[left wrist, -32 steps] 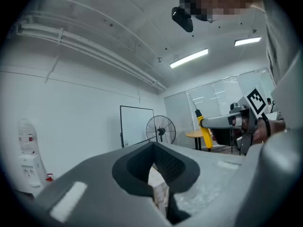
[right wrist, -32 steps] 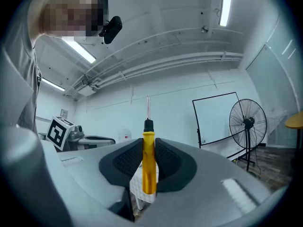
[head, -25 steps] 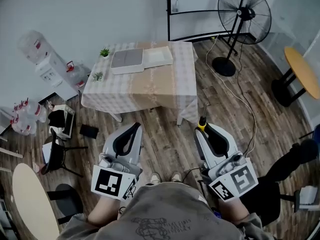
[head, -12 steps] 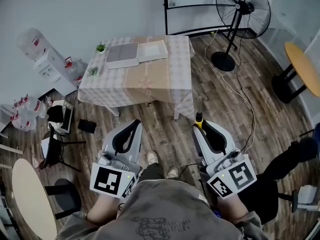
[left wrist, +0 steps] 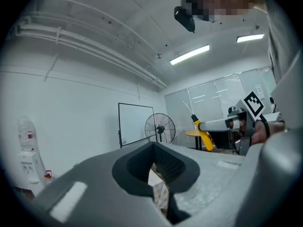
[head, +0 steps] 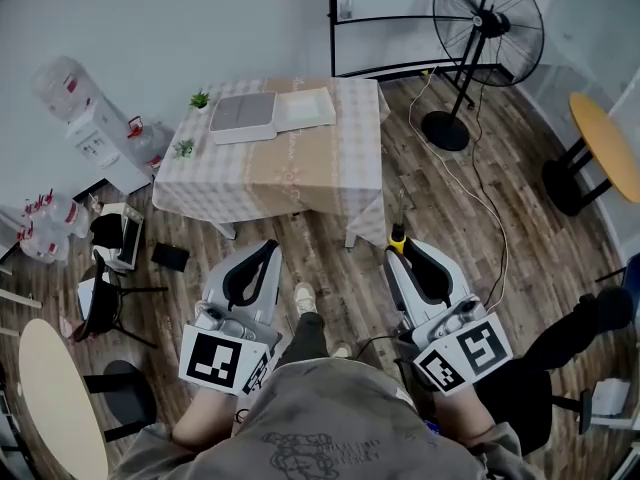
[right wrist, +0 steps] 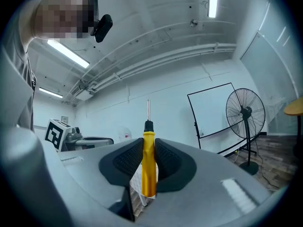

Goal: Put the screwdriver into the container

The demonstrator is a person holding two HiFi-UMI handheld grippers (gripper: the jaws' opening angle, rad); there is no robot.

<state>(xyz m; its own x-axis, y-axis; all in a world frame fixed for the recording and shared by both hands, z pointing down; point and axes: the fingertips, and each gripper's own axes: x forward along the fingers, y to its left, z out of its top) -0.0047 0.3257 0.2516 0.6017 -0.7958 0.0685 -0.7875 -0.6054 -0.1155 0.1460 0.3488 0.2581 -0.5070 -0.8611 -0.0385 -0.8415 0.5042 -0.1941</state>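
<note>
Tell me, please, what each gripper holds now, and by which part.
The right gripper holds the screwdriver by its yellow handle, metal shaft sticking out past the jaws. The left gripper holds nothing; its jaws are closed.

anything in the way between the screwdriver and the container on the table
Nothing visible. The right gripper holds the screwdriver; only wooden floor lies between it and the table with the gray container at its far edge.

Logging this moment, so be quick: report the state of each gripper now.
Left gripper: shut, nothing between the jaws.
Right gripper: shut on the screwdriver, yellow handle clamped, shaft sticking out beyond the jaws.
</note>
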